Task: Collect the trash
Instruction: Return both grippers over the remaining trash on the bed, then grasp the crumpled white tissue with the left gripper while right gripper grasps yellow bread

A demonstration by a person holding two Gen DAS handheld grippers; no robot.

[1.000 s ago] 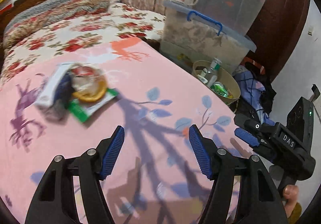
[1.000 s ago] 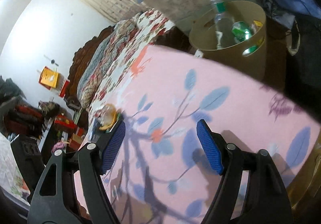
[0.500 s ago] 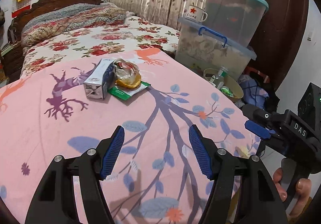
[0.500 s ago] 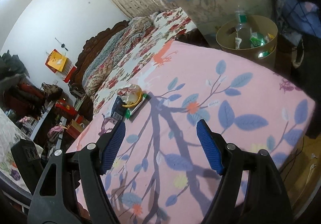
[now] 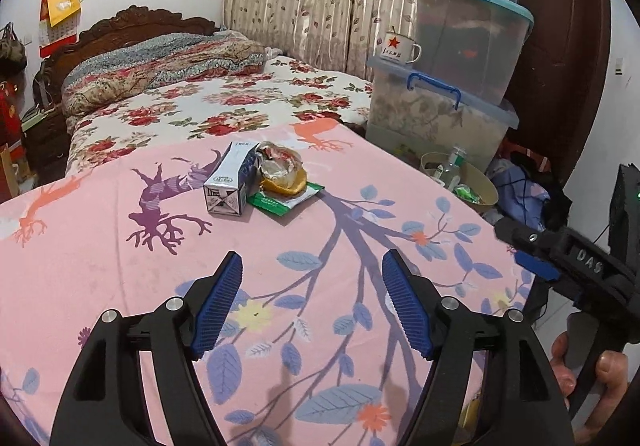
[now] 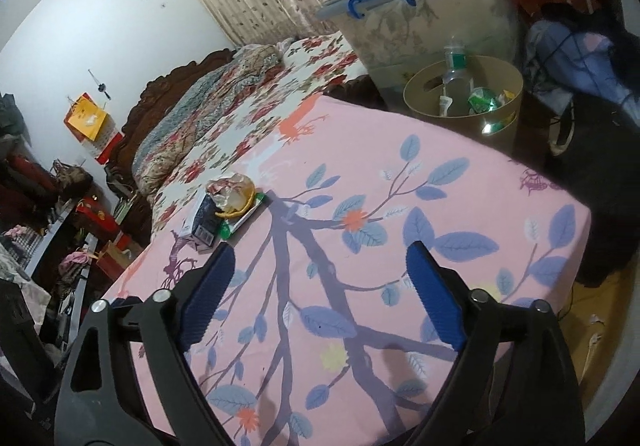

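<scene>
A small pile of trash lies on the pink bedsheet [image 5: 120, 246]: a white and blue carton [image 5: 230, 182], a crumpled clear wrapper on an orange rind [image 5: 282, 176] and a green packet [image 5: 286, 200]. The same pile shows in the right wrist view, with the carton [image 6: 200, 220] and the wrapper [image 6: 232, 192]. My left gripper [image 5: 312, 286] hangs well short of the pile, its jaws opening with nothing between them. My right gripper [image 6: 320, 274] is also opening and empty, off to the right of the pile. A tan waste bin [image 6: 464, 102] with a bottle and wrappers stands beside the bed.
Stacked clear storage boxes [image 5: 444, 110] with a star-marked enamel mug [image 5: 396, 46] stand behind the bin [image 5: 460, 178]. A floral quilt [image 5: 160, 62] and carved headboard lie at the far end. Clothes [image 6: 576, 46] are heaped right of the bin. A hand [image 5: 592, 378] grips the right tool.
Both grippers pulled back and up from the bed, so the trash pile looks farther away and sharper. Both pairs of jaws stand wider than before.
</scene>
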